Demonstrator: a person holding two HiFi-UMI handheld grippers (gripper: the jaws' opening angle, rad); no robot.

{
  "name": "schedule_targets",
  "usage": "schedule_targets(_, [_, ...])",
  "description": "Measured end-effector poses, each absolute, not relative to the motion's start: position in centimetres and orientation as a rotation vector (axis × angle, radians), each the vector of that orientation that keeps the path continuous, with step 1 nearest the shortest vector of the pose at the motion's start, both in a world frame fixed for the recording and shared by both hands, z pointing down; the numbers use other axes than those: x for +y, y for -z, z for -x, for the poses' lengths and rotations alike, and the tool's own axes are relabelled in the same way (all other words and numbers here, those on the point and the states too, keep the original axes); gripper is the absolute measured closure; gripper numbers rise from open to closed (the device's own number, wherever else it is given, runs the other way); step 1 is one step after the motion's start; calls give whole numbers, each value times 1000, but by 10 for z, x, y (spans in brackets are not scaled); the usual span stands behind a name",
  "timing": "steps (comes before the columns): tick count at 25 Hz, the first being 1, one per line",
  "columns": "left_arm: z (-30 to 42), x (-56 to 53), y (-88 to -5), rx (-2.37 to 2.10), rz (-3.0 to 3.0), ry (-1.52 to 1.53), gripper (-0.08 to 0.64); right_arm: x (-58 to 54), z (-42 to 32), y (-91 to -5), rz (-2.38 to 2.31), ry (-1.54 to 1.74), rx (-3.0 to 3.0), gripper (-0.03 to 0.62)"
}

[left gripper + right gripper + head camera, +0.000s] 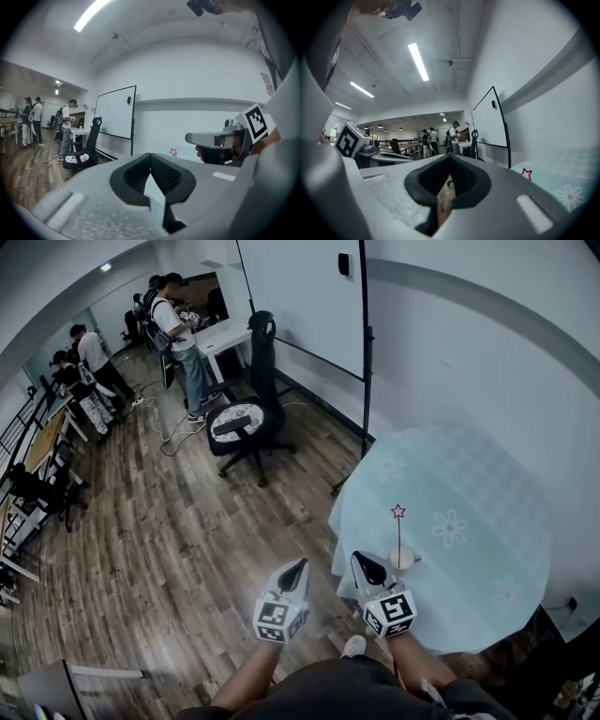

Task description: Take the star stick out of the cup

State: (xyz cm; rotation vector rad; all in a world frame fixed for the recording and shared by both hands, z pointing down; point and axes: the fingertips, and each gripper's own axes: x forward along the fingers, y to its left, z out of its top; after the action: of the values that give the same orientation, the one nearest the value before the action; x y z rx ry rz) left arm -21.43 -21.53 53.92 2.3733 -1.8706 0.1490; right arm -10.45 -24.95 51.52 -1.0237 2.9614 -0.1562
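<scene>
At the far left of the room, several people [89,357] stand around desks on the wooden floor [169,540]. To their right a black office chair [246,423] stands in front of a whiteboard [300,296] against the far wall.

Nearer, the left gripper [302,563] is held over the floor, just left of the tabletop's edge. Its fingers [136,171] meet at the tips with nothing between them, and the left gripper view shows only the far wall through the gap behind them.

Just to its right, the right gripper [360,558] hangs above the near left edge of the round tabletop [487,502], which is covered by a pale blue cloth with flower prints. Its fingers are likewise together at the tips and hold nothing.

Just right of the right gripper, and apart from it, a small pale cup [403,560] sits on the tabletop near that edge. The star stick [398,512] stands upright in the cup, a thin stem with a small red-outlined star at the top. Neither gripper touches it. In the right gripper view the star shows to the right of the closed fingers, over the cloth. In the left gripper view it shows between the two grippers, against the wall.
</scene>
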Motion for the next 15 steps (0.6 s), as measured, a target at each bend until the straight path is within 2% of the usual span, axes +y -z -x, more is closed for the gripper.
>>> schedule_targets(15, [145,-320,-579,-1721,-2395,-225,554,-328,43,-562,1074,260,2988,589])
